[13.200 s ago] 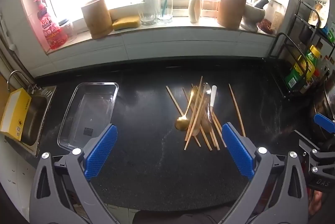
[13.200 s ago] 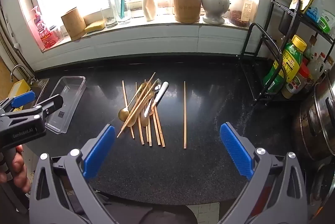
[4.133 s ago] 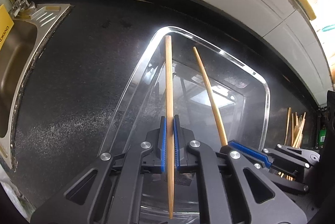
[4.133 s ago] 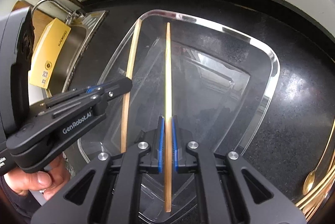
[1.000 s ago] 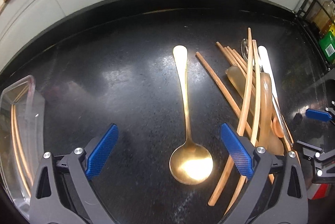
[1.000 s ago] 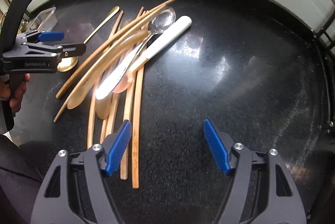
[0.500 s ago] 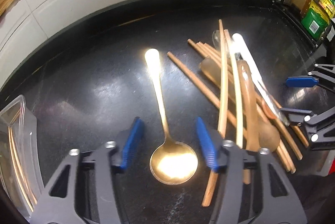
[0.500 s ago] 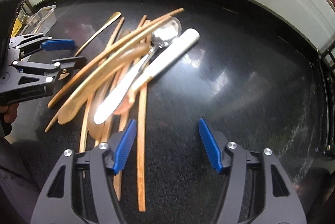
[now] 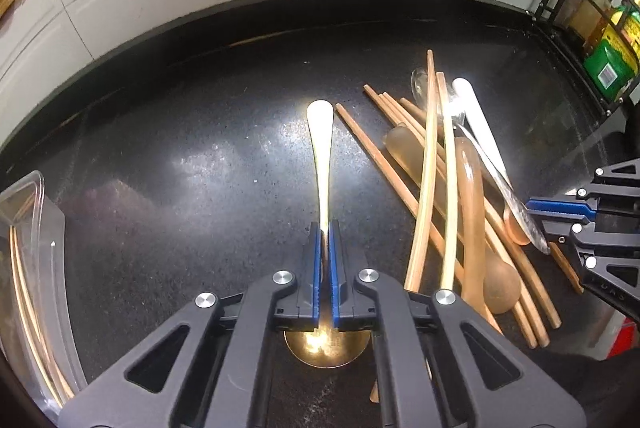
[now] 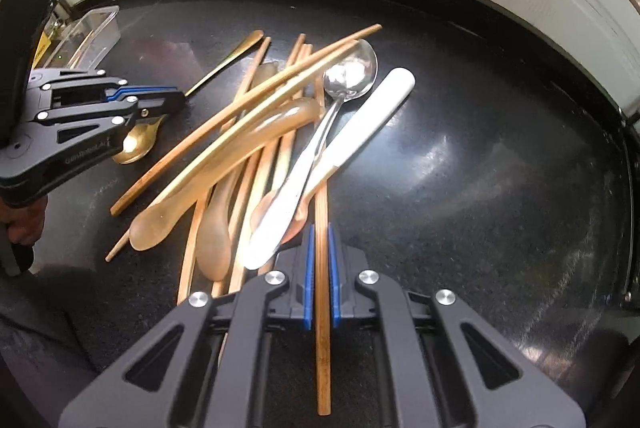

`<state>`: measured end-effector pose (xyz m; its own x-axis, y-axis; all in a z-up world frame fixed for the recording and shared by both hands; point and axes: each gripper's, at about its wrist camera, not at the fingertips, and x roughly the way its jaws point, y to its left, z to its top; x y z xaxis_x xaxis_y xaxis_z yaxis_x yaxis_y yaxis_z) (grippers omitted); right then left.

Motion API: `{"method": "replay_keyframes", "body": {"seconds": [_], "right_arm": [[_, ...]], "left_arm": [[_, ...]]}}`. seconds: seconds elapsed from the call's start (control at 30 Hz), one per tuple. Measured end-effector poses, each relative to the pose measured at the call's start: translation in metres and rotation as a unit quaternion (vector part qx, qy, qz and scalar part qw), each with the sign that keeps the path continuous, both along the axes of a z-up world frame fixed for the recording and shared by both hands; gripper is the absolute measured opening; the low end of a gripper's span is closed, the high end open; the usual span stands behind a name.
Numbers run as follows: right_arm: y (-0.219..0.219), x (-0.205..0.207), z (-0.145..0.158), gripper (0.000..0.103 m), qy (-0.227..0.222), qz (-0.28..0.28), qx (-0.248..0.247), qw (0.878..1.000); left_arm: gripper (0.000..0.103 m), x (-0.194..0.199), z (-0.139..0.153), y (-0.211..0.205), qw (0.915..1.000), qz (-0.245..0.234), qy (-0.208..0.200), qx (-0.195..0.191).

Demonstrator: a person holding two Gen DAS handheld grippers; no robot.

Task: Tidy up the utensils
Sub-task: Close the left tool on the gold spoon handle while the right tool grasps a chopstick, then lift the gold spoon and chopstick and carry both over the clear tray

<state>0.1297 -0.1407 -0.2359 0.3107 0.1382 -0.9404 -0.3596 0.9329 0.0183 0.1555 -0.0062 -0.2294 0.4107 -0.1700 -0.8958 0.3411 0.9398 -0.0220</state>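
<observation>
My left claw (image 9: 325, 240) is pinched shut on the gold spoon's (image 9: 322, 148) neck just above the bowl, so the handle runs to twelve o'clock and should lift level. My right claw (image 10: 321, 240) is closed on a chopstick (image 10: 322, 328) at the pile's (image 10: 256, 148) right edge, where nothing lies across my grip point. The clear tray (image 9: 24, 268), at nine o'clock, holds chopsticks; I judge both go there.
</observation>
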Motion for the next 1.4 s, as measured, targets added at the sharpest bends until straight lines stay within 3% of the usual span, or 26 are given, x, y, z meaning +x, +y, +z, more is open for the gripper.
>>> {"method": "replay_keyframes", "body": {"seconds": [0.2,0.4,0.53,0.63,0.83,1.1,1.4], "right_arm": [[-0.014,-0.012,0.027,0.007,-0.014,-0.016,0.001,1.000],[-0.032,-0.025,0.053,0.007,-0.016,-0.062,0.072,0.995],[-0.027,-0.043,0.069,0.007,-0.039,-0.053,0.053,0.996],[-0.030,-0.060,0.060,0.007,-0.037,-0.049,0.031,0.998],[-0.039,-0.105,0.065,0.007,-0.044,-0.056,0.058,0.996],[-0.043,-0.126,0.080,0.007,-0.072,-0.084,0.082,0.990],[-0.037,-0.126,0.118,0.007,-0.114,-0.086,0.112,0.983]], "left_arm": [[0.003,-0.002,0.027,0.010,0.9997,0.004,-0.019,-0.014],[0.003,-0.016,0.057,0.018,0.9988,0.009,-0.043,-0.020],[0.003,-0.027,0.078,0.023,0.9978,0.013,-0.062,-0.019],[0.003,-0.037,0.092,0.024,0.9968,0.015,-0.075,-0.022],[0.001,-0.064,0.117,0.022,0.9949,0.009,-0.099,-0.019],[0.000,-0.091,0.122,0.025,0.9943,0.012,-0.103,-0.023],[0.000,-0.097,0.129,0.035,0.9921,0.019,-0.119,-0.033]]}}
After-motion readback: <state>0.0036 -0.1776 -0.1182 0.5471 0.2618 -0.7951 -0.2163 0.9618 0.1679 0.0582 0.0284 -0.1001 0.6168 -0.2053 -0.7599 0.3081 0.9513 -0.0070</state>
